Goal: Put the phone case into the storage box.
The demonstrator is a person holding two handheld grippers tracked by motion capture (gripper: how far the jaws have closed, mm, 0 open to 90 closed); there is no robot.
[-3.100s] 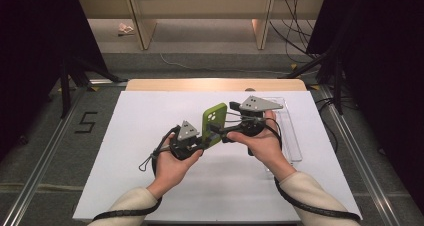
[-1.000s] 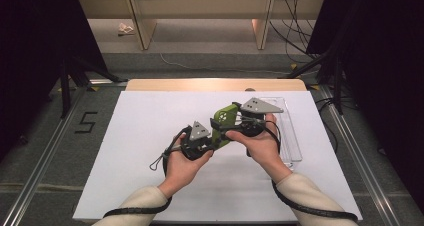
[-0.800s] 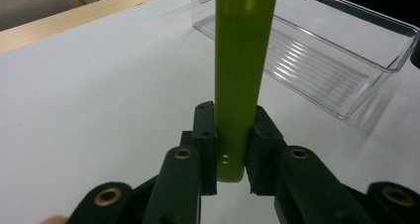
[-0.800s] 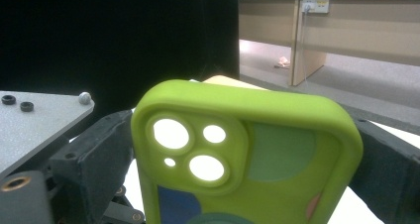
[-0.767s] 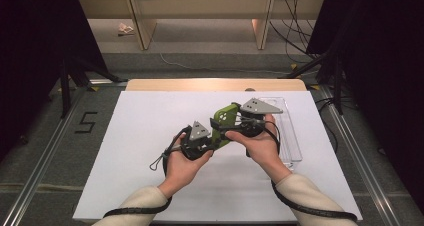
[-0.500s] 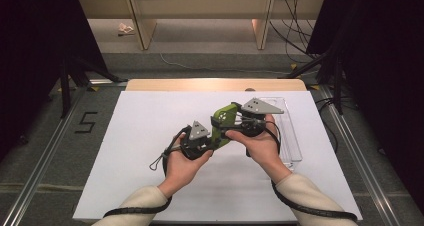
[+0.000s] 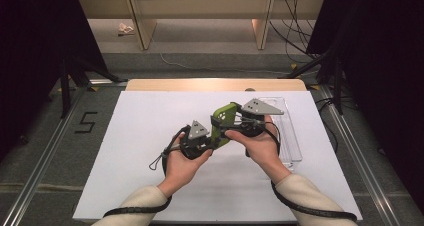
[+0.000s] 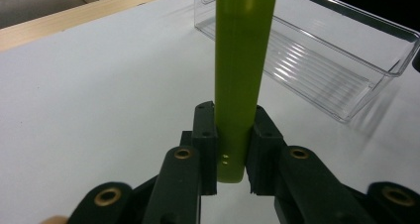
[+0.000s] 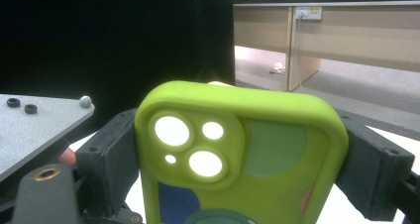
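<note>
A person stands at a white table (image 7: pixel 125 136) with a gripper in each hand, and both grippers hold one green phone case (image 7: pixel 223 126) in the air above the middle of the table. The left gripper (image 8: pixel 232 152) is clamped on the thin bottom edge of the case, its black jaws pressed against both faces. The right gripper (image 9: pixel 237 154) grasps the case across its width near the camera cut-outs, one jaw on each long side. Three seconds ago the case stood upright, broad face to the high camera; now it lies tilted over between the two grippers, and over the last second it has hardly moved. That suggests the turning is finished and the case is steadied. A clear plastic tray (image 7: pixel 292 136) sits just right of the hands, empty, a likely place to set the case down.
</note>
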